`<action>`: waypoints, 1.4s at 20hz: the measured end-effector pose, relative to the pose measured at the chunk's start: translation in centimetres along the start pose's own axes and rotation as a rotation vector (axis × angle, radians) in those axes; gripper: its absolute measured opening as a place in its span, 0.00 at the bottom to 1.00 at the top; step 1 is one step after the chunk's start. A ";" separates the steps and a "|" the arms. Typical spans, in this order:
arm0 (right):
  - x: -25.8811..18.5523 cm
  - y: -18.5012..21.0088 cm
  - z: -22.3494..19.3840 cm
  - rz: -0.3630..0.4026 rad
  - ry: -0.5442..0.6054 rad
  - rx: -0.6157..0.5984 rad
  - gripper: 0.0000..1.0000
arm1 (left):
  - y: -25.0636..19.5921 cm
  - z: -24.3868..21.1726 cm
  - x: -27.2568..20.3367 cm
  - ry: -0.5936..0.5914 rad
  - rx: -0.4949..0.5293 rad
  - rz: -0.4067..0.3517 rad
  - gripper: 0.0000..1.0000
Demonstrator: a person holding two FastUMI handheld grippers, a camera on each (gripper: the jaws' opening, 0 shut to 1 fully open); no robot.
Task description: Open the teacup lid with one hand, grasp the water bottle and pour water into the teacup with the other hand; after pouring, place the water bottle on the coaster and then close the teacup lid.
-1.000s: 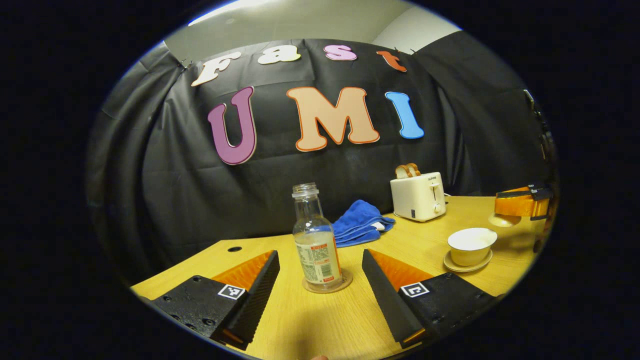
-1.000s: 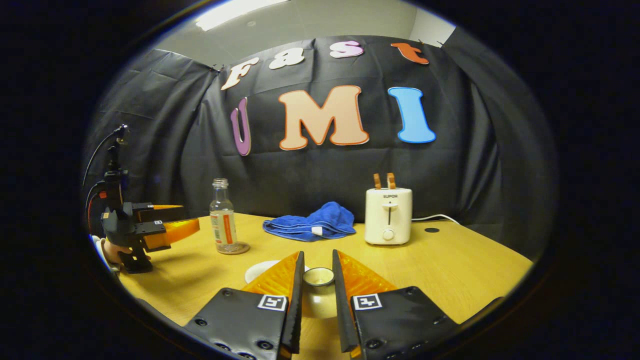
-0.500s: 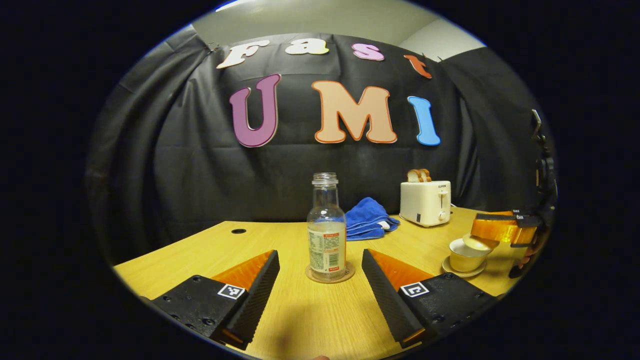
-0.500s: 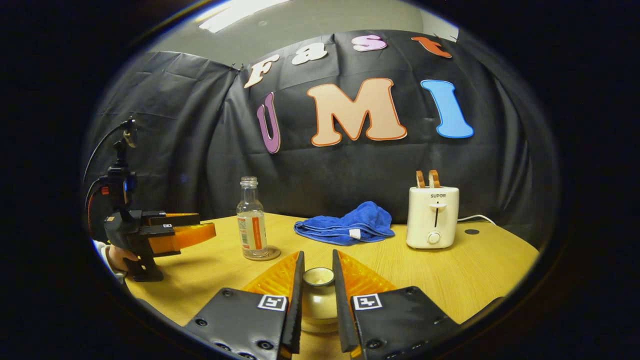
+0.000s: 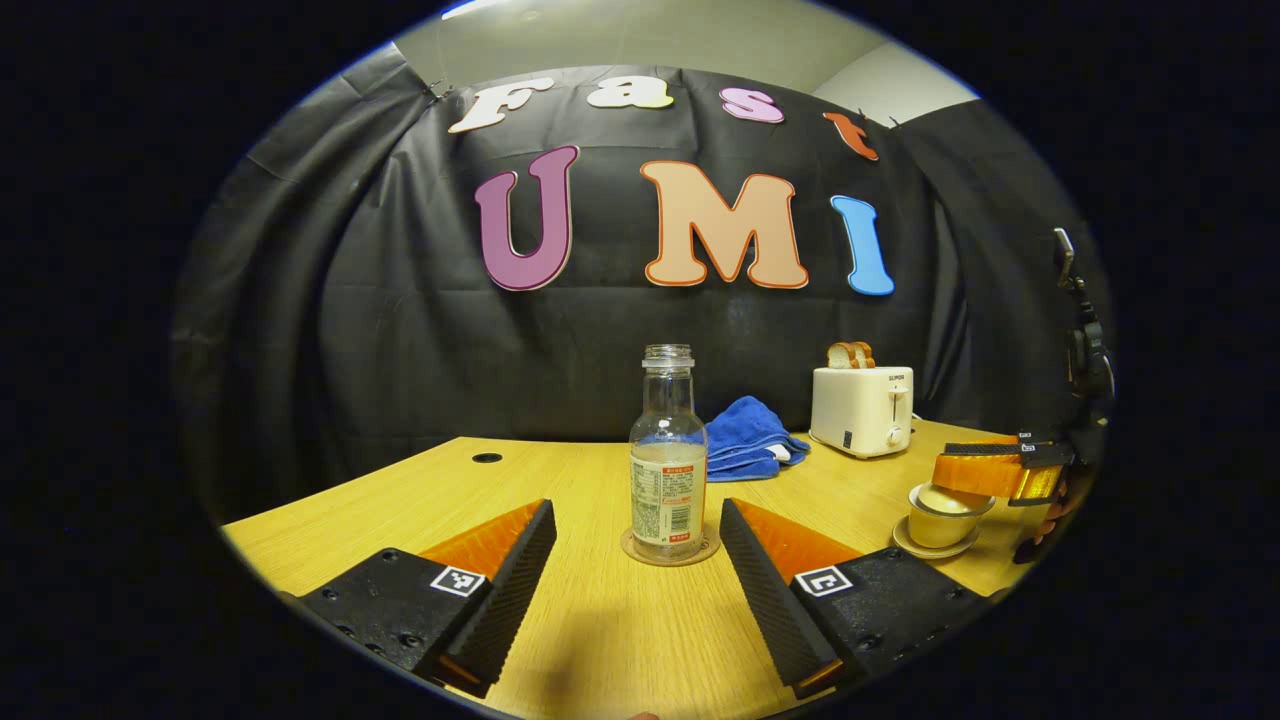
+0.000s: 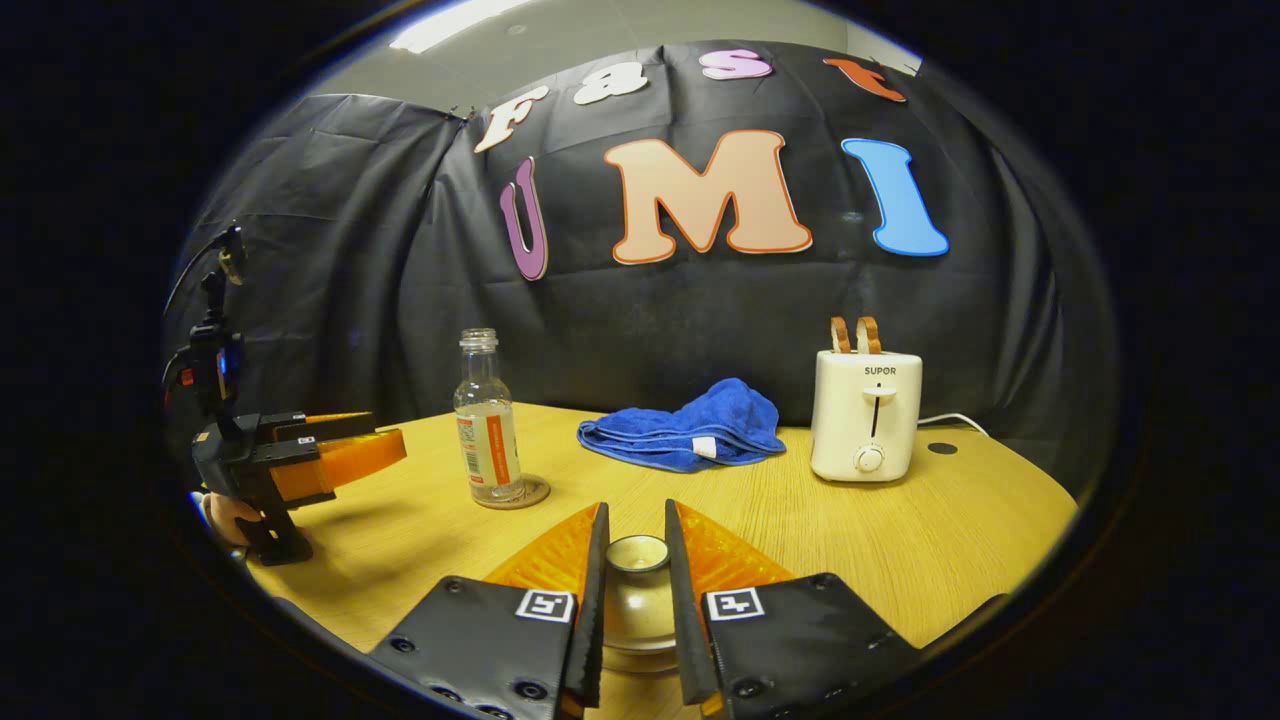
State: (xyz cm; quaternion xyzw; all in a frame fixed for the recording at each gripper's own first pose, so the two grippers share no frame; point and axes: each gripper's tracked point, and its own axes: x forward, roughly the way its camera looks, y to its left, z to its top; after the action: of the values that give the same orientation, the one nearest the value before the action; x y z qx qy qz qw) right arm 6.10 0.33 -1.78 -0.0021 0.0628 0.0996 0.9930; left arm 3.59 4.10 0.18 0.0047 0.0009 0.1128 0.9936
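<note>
While the right gripper point(image 6: 636, 590) is clamping the knob of the teacup lid point(image 6: 637, 553) between both fingers, the lid is sitting on or just above the teacup point(image 5: 937, 515) near the right edge of the table point(image 5: 590, 630); from the left gripper view the lid looks slightly tipped on the cup's rim, though the far edge of that view is too small and warped to be sure it is fully seated. The teacup is standing on its saucer point(image 5: 915, 546), with the right gripper point(image 5: 990, 475) reaching over it from the side.

The left gripper point(image 5: 636, 580) is hovering low over the front of the table with its fingers spread wide and gripping nothing. Straight ahead of it, between the two fingers in its own view but well clear of both, the water bottle point(image 5: 668, 470) is standing upright and uncapped on the round coaster point(image 5: 670, 551), roughly half full. In the right gripper view the same left gripper point(image 6: 300, 465) is showing at the table's left side, a hand point(image 6: 225, 515) holding it from behind, with the bottle just beside its tips.

Toward the back edge, a crumpled blue cloth point(image 6: 685, 428) is lying beside a white toaster point(image 6: 866, 415) with two slices of toast point(image 6: 853, 334) standing in its slots.
</note>
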 end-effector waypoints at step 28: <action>-4.8 -5.3 1.6 -0.285 -0.129 0.005 0.82 | 1.3 0.0 0.2 0.004 0.003 0.069 0.96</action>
State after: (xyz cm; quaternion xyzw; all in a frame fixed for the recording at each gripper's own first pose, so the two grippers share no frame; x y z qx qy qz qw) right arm 2.65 -5.78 0.36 -0.0021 -0.0017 -0.0426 0.9991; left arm 3.51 5.43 0.19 0.0059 0.0028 0.1473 0.9891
